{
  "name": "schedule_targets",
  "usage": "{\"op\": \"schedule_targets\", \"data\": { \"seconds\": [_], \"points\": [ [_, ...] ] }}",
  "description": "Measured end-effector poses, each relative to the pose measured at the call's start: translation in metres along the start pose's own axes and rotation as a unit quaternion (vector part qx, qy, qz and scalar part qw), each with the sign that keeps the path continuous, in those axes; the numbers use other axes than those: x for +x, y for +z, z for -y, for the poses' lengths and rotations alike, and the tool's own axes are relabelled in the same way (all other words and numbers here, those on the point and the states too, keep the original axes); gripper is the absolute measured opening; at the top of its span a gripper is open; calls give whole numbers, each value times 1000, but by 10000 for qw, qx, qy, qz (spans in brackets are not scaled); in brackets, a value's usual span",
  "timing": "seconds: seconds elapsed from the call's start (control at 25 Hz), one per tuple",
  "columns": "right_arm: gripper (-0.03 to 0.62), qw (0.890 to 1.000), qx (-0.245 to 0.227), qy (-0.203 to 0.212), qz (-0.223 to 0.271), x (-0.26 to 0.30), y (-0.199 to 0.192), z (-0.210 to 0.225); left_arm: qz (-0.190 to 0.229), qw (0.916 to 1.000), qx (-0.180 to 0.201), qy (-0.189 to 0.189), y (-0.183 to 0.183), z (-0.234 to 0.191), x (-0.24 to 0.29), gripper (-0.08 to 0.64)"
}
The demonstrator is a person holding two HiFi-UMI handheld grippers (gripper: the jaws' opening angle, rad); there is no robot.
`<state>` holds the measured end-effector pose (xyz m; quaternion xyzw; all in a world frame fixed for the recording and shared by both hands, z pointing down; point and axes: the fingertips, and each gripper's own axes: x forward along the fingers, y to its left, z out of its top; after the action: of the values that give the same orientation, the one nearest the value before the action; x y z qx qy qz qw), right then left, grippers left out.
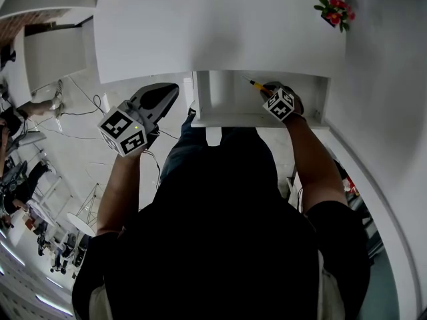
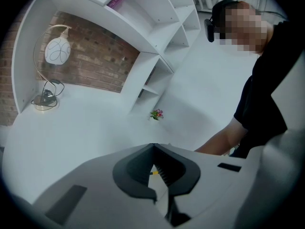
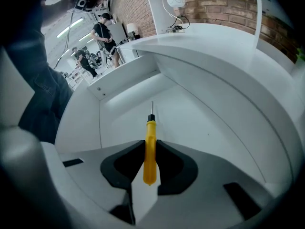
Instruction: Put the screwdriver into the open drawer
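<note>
Screwdriver is clamped between the right gripper's jaws, which press on the sides of its handle, above the floor of the open drawer under the white desk. Its long axis runs along the gripper's own line, with the tip pointing away and down toward the drawer floor and the butt end back between the jaws. It has a plain yellow handle, a black collar and a thin metal shaft. The left gripper hangs closed and empty, just left of the drawer.
</note>
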<state>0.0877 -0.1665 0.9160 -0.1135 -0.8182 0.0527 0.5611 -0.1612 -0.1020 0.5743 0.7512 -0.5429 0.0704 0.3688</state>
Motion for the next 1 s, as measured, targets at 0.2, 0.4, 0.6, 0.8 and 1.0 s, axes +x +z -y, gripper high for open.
{"op": "schedule_targets", "data": {
  "seconds": [0.2, 0.4, 0.6, 0.8, 1.0],
  "points": [
    [81, 10000, -43, 13, -62, 8, -4, 0, -39, 10000, 25, 4, -5, 2, 1, 15],
    [81, 9999, -27, -23, -114, 12, -6, 1, -75, 10000, 42, -16, -5, 1, 0, 15],
    [81, 9998, -29, -55, -164, 15, -8, 3, -73, 10000, -20, 15, -7, -3, -3, 15],
    [81, 9998, -43, -104, -177, 18, -4, 6, -116, 9999, -40, -35, -13, -5, -2, 15],
    [80, 9996, -39, -169, -219, 20, -4, 8, -112, 9999, -27, -71, -11, -9, -1, 15]
  ]
}}
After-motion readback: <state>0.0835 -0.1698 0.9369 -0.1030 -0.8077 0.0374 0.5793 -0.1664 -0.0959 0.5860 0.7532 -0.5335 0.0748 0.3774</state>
